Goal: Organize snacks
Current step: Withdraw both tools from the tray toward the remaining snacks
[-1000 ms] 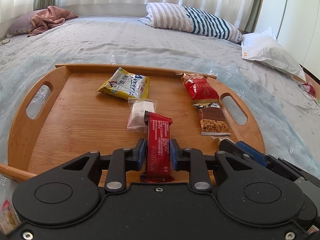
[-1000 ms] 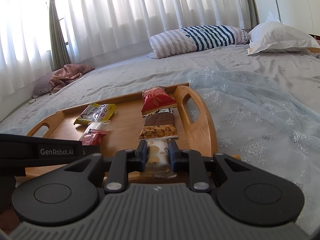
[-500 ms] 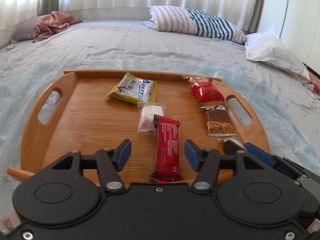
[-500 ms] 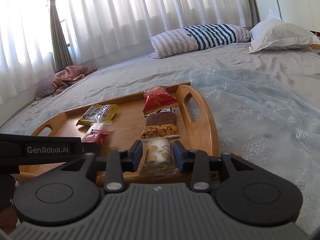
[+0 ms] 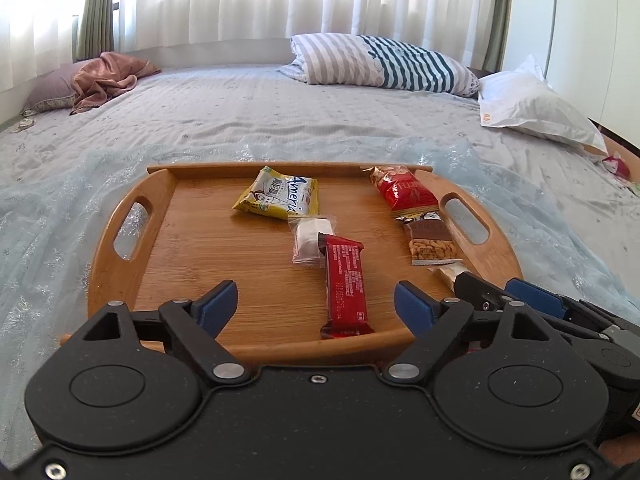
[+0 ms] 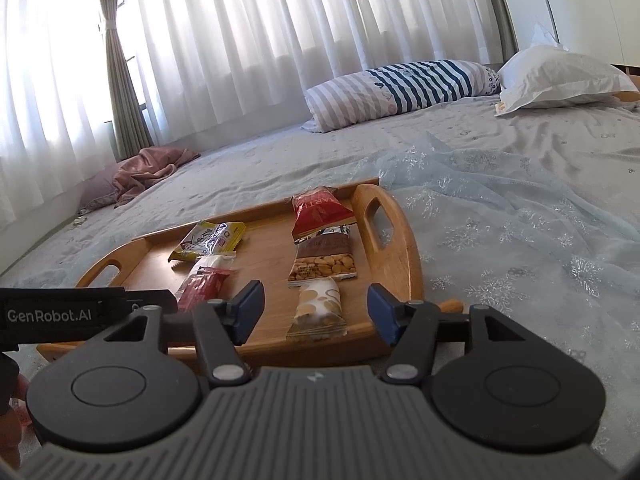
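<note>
A wooden tray (image 5: pixel 132 276) (image 6: pixel 404 264) lies on the bed with several snacks on it. My left gripper (image 5: pixel 316 300) is opening, and the dark red bar (image 5: pixel 345 286) lies flat on the tray between its wide-apart jaws, untouched. A small white packet (image 5: pixel 308 238) and a yellow packet (image 5: pixel 280 198) sit behind it. My right gripper (image 6: pixel 316 306) is opening too. A cream-and-gold snack bar (image 6: pixel 318 310) rests on the tray between its jaws, free of the pads. In line behind that bar lie a peanut bar (image 6: pixel 324 258) and a red nut packet (image 6: pixel 318 210).
A pale blue snowflake cloth (image 6: pixel 520 248) is spread under the tray. A striped pillow (image 5: pixel 384 64) and a white pillow (image 5: pixel 536 110) lie at the far side of the bed, and a pink cloth (image 5: pixel 108 82) on a pillow at far left. Curtains hang behind.
Both grippers went from shut on their bars to wide open, leaving the dark red bar and the cream-and-gold bar lying on the tray. The left gripper pulled back and rose a little.
</note>
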`<action>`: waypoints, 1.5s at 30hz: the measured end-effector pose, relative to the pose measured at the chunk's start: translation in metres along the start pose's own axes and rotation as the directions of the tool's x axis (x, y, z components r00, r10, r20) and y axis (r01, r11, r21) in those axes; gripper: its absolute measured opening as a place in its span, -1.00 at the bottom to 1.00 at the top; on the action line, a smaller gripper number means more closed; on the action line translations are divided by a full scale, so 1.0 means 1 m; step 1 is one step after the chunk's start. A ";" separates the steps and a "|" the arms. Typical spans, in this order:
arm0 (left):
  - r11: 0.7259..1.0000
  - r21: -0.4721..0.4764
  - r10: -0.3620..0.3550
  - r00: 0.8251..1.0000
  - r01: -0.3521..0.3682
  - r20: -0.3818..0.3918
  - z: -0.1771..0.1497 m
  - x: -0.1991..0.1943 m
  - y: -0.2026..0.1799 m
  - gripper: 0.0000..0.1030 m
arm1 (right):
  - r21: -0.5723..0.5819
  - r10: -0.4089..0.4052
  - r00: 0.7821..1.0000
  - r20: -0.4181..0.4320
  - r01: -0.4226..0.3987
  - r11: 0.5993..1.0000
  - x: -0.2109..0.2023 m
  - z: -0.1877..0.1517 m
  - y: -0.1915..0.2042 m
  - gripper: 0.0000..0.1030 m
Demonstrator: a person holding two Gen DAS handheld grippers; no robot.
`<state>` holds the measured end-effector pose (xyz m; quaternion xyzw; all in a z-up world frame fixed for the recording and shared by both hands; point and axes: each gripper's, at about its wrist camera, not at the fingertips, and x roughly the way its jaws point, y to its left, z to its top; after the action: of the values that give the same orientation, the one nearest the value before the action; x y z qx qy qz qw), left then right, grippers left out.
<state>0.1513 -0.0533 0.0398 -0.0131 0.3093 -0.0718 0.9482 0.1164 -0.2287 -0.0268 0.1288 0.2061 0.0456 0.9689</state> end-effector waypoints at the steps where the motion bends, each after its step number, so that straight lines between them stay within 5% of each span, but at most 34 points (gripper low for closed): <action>1: 1.000 -0.001 -0.004 1.000 0.004 0.003 -0.001 -0.003 0.001 0.66 | -0.007 0.002 1.000 0.000 -0.002 1.000 -0.002 -0.001 0.001 0.42; 24: 1.000 -0.010 -0.015 1.000 0.015 0.006 -0.036 -0.045 0.016 0.83 | -0.194 -0.020 0.999 -0.030 0.013 0.981 -0.037 -0.024 0.021 0.52; 45: 0.999 -0.012 -0.040 0.999 0.039 -0.029 -0.061 -0.057 0.022 0.83 | -0.219 -0.011 0.998 -0.062 -0.003 0.976 -0.032 -0.039 0.023 0.67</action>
<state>0.0730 -0.0220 0.0220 -0.0238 0.3233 -0.0889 0.9418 0.0702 -0.2017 -0.0423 0.0192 0.2306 0.0700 0.9703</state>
